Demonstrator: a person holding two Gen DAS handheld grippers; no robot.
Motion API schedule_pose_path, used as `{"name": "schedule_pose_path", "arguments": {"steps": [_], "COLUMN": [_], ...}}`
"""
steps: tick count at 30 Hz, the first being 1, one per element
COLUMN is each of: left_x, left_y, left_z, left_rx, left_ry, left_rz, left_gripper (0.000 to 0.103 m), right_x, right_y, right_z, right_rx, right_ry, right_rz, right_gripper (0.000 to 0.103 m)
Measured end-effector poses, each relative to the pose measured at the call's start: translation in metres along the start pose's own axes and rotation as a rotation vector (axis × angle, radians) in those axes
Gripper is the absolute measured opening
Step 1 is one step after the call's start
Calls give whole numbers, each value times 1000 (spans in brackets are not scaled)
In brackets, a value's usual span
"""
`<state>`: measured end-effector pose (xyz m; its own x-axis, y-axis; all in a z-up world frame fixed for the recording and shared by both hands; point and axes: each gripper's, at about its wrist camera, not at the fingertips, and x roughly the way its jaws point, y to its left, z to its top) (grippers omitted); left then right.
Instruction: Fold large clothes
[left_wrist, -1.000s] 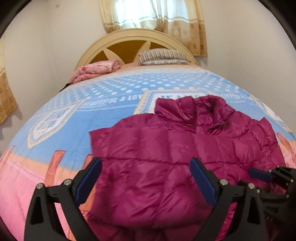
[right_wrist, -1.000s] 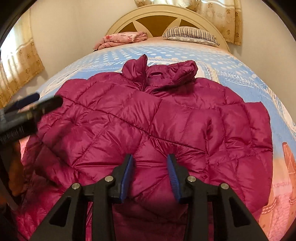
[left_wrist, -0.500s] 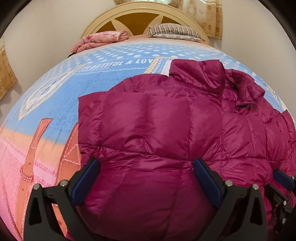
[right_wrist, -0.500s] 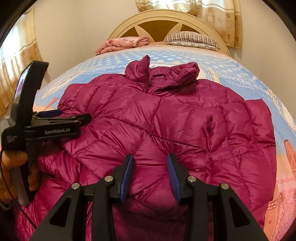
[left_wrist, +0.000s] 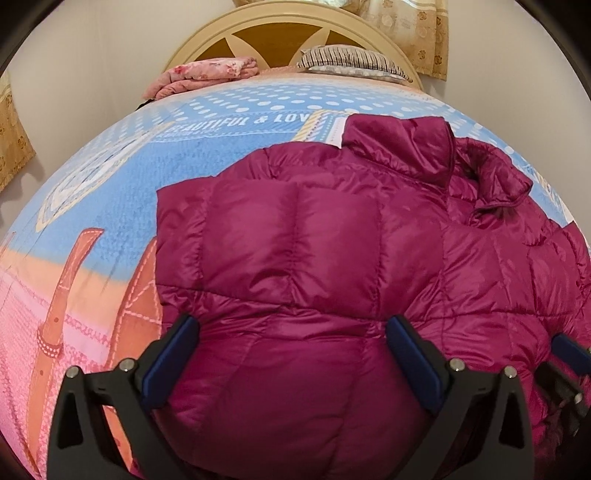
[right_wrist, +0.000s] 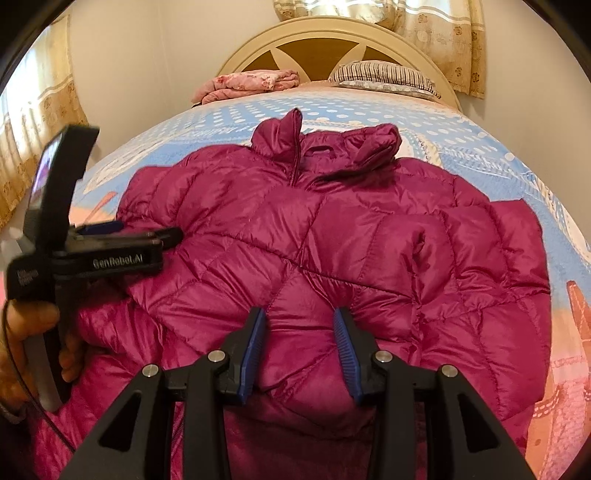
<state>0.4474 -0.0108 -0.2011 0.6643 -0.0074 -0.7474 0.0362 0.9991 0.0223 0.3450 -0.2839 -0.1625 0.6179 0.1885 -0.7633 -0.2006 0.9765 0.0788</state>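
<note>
Hovering over a magenta puffer jacket (right_wrist: 332, 236) spread flat on the bed cover (left_wrist: 229, 155)
Left gripper (left_wrist: 291, 350) spread wide above a jacket panel, "GenRobot.AI" on its side; right gripper (right_wrist: 300, 341) half-spread around a puffy fold, grip unclear; cover reads "BEAUTIFUL & LOV"; cream headboard (right_wrist: 332, 35), striped pillow (right_wrist: 384, 75), pink blanket (right_wrist: 255, 83), patterned curtains (right_wrist: 439, 33).

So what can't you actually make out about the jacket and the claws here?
- Jacket hem: both views, behind the claws and below the bottom edge.
- Right claw: puffed fabric between its pads; real grip unclear.
- Left claw: right wrist view, side-on, opening unreadable.
- Bedspread lettering: left wrist view, jacket cuts it off.
</note>
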Motion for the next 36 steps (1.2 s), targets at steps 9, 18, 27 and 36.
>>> {"name": "schedule_pose_path", "arguments": {"steps": [9, 18, 27, 36], "left_x": [0, 1, -21, -41], "left_y": [0, 0, -4, -32], "left_z": [-1, 0, 5, 22], "left_rx": [-5, -5, 37, 87], "left_ry": [1, 3, -31, -83], "left_rz": [-5, -2, 35, -34], "left_gripper": [103, 103, 103, 103], "right_x": [17, 23, 22, 21], "right_y": [0, 19, 10, 10], "right_z": [10, 0, -1, -2], "right_rx": [20, -70, -25, -12], "right_ry": [29, 34, 19, 12], "right_rz": [-26, -108, -57, -45], "right_gripper": [40, 40, 40, 40]}}
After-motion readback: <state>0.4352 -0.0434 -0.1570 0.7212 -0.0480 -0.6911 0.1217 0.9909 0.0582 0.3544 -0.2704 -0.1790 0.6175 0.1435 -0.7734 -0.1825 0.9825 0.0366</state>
